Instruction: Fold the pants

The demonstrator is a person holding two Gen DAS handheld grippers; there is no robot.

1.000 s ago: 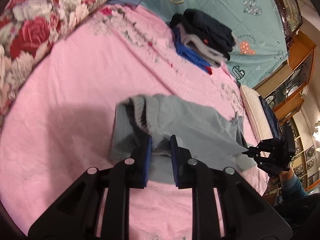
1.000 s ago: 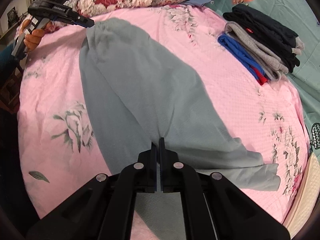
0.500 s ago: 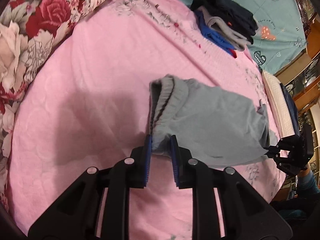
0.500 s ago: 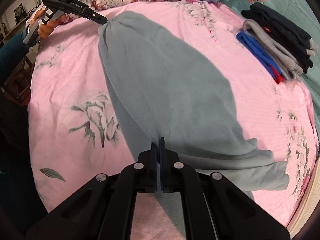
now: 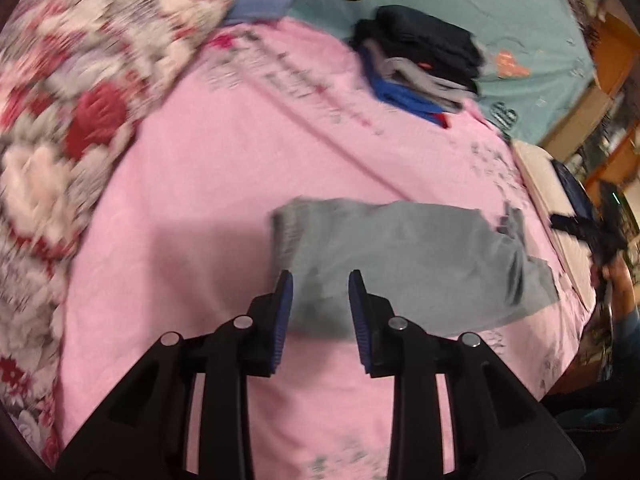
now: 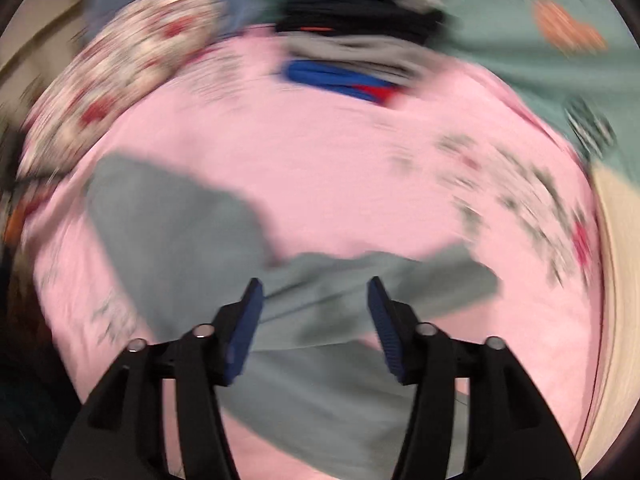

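Observation:
The grey pants [image 5: 404,256] lie flat on the pink bedspread [image 5: 224,184], waistband toward the left gripper. My left gripper [image 5: 320,284] is open and empty, just above the waistband end. In the blurred right wrist view the pants [image 6: 192,240] spread across the bed and their leg ends lie under my right gripper [image 6: 316,292], which is open and empty. The right gripper also shows in the left wrist view [image 5: 588,232], off the bed's right edge.
A stack of folded dark, grey and blue clothes [image 5: 420,68] lies at the far side of the bed. A floral pillow [image 5: 80,92] is on the left. A teal sheet [image 5: 460,8] and wooden furniture [image 5: 608,80] are beyond.
Both grippers have opened and let go of the pants, which now lie on the bed. Both cameras are moving fast; the right view has swung toward the folded stack.

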